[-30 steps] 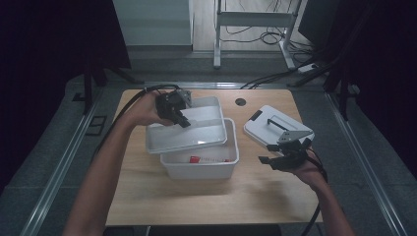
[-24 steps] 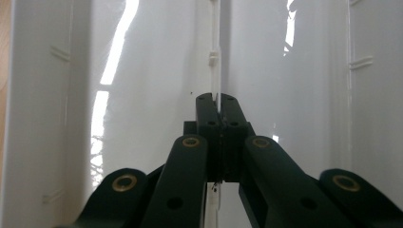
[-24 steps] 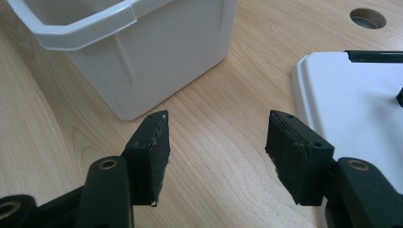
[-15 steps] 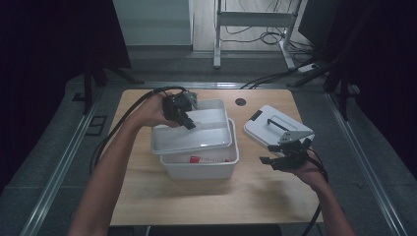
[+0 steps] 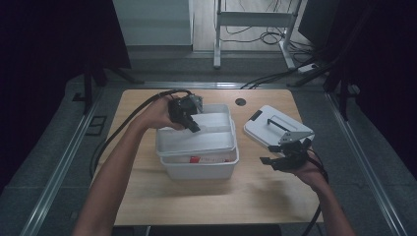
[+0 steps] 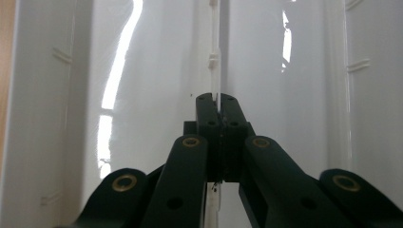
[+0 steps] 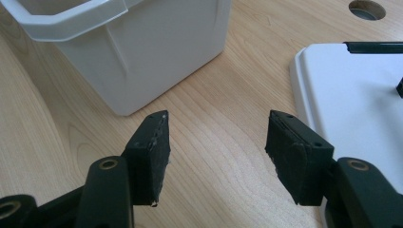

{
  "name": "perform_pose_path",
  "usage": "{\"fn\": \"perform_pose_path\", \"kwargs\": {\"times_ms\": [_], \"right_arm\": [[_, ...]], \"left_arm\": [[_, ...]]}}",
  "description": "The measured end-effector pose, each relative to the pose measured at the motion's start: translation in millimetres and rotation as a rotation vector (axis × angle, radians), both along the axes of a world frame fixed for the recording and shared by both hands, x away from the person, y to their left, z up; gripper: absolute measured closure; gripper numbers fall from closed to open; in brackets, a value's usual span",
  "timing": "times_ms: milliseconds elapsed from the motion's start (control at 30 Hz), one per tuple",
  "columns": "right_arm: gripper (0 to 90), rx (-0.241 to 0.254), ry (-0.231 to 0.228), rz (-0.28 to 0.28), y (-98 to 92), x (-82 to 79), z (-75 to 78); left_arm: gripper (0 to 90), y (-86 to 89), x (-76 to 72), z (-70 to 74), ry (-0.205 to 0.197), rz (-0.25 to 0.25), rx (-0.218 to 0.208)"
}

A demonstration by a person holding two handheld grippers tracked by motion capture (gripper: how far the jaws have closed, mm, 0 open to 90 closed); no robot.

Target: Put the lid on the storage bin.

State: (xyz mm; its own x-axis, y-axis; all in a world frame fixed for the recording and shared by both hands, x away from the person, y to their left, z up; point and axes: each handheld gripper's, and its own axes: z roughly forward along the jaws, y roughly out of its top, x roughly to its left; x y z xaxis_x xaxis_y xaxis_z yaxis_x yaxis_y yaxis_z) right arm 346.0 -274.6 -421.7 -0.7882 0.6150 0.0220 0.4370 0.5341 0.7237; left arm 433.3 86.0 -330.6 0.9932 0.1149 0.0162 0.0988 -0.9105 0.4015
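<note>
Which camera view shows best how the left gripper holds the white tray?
The left gripper view: its jaws are shut on the thin middle rib of the white tray. The high view shows the left gripper over the tray, above the white box.

High view looks down on table (image 5: 147, 196), tool views close, sharing white bin (image 5: 199, 169)

**Around the work**

A light wooden desk (image 5: 196, 196) with a round cable hole (image 5: 240, 102) near its far edge. A flat white plastic lid with a black handle (image 5: 273, 129) lies at the right. Beyond, a grey floor (image 5: 162, 69) with loose dark cables (image 5: 268, 37), and what may be a metal stand's legs (image 5: 253, 22).
</note>
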Motion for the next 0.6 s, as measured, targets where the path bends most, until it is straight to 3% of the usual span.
{"fn": "perform_pose_path", "kwargs": {"times_ms": [600], "right_arm": [[40.2, -0.001, 0.008, -0.008, -1.1, 0.4, -4.1]], "left_arm": [[89.7, -19.8, -2.0, -22.0, 0.031, -0.039, 0.053]]}}
